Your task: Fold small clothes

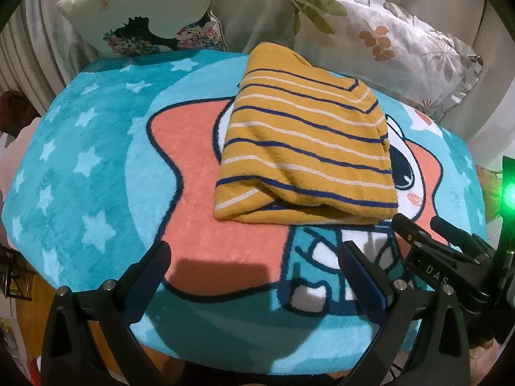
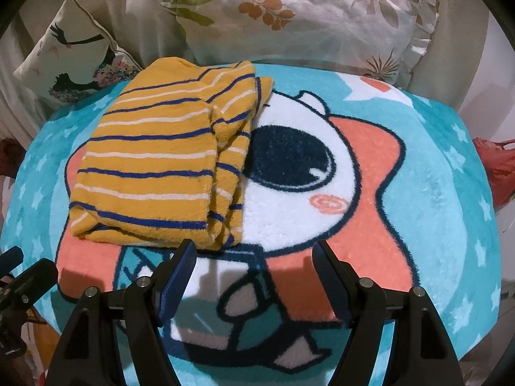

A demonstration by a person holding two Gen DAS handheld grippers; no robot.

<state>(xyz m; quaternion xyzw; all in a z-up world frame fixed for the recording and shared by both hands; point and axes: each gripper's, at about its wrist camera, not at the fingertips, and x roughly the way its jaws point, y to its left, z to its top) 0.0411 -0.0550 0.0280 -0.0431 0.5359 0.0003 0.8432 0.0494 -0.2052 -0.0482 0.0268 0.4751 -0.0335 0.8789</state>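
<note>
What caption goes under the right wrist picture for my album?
Folded yellow striped shirt resting on a cartoon star blanket, the open right tool empty.

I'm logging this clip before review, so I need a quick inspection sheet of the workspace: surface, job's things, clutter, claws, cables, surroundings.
Surface: blue blanket with stars and a cartoon figure, spread flat.
Job's things: one yellow striped garment, folded into a compact stack, lying on the blanket; layered edges show on its right side in the right wrist view.
Clutter: nothing seen on the blanket besides the garment.
Claws: left claw open, empty, near the garment's front edge; right claw open, empty, just short of the garment.
Cables: nothing seen.
Surroundings: leaf-print pillow and bird-print cushion behind the blanket; green light at the far right edge.
</note>
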